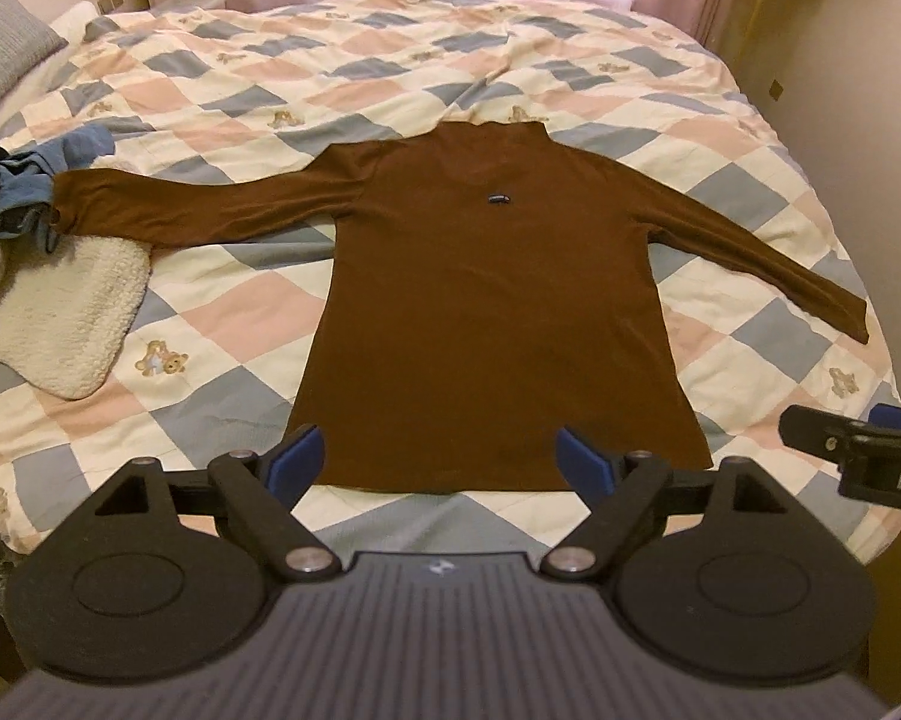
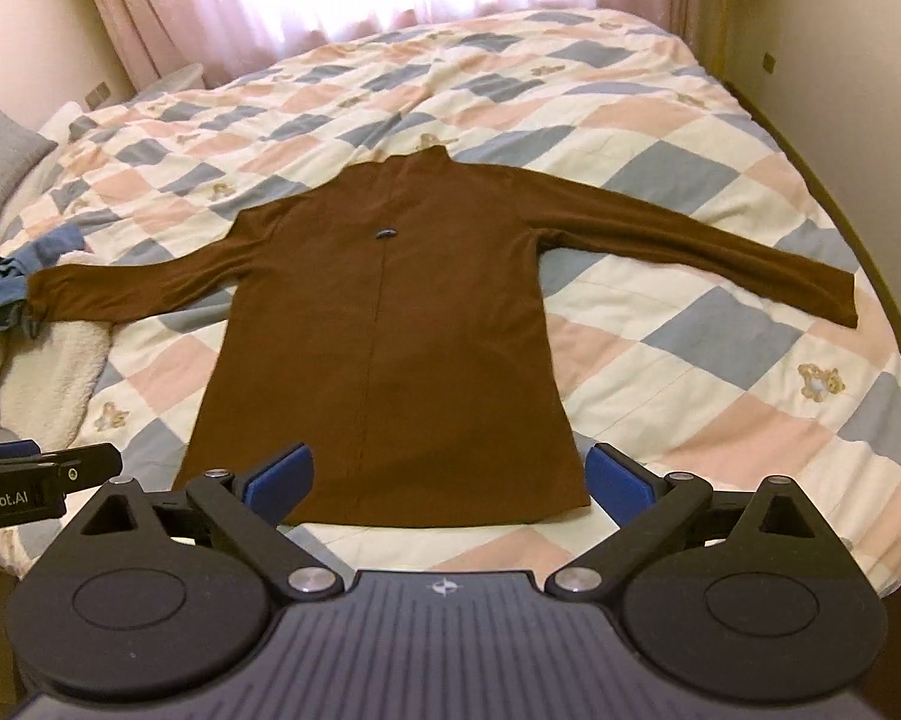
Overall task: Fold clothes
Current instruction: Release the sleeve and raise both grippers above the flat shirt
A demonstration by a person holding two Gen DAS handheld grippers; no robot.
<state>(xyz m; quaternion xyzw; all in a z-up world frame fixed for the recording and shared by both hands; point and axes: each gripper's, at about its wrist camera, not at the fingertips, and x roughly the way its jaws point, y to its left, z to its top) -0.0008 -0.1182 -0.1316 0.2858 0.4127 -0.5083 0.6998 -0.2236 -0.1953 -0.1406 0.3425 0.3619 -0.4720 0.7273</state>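
Note:
A brown long-sleeved top point(image 1: 486, 312) lies flat on the quilted bed, collar away from me, both sleeves spread out; it also shows in the right wrist view point(image 2: 384, 372). A small dark label point(image 1: 496, 199) sits on its chest. My left gripper point(image 1: 438, 456) is open and empty, hovering over the hem. My right gripper point(image 2: 450, 480) is open and empty, also above the hem, toward its right corner. Each gripper shows at the edge of the other's view: the right gripper point(image 1: 858, 456), the left gripper point(image 2: 36, 480).
A checked quilt point(image 1: 720, 192) covers the bed. At the left lie a cream fleece piece point(image 1: 72, 312) and a heap of blue and grey clothes point(image 1: 12, 198), touching the left sleeve's cuff. A grey pillow point(image 1: 6, 48) sits at far left. Curtains hang behind.

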